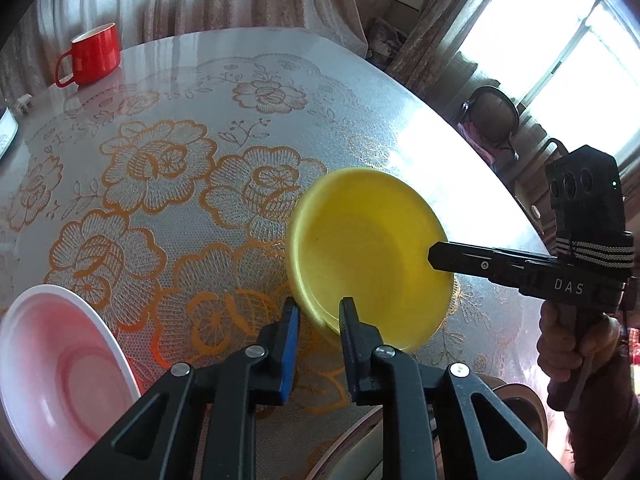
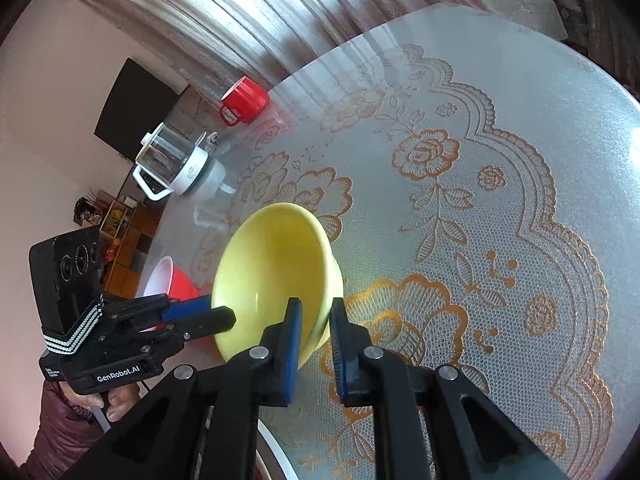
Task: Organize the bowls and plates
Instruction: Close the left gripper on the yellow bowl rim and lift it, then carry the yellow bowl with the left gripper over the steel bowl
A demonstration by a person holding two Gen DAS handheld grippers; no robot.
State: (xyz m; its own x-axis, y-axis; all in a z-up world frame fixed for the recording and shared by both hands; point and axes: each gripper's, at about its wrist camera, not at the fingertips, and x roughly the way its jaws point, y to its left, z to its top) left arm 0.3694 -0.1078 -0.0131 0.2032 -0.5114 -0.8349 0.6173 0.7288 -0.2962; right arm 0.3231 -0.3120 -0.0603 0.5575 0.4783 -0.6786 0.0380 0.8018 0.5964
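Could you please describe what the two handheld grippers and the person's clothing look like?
Both are black pistol-grip tools with blue-padded fingers and silver pivot bolts. The right gripper reads "DAS"; the left gripper reads "GenRobot.AI". Each carries a black camera block with three lenses and a striped band. A maroon quilted sleeve shows.

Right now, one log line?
left tool: shut on yellow bowl rim | right tool: shut on same rim | bowl: tilted | pink bowl: untouched

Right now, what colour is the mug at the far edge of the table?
The mug is red with a white inside, clearest in the left wrist view.
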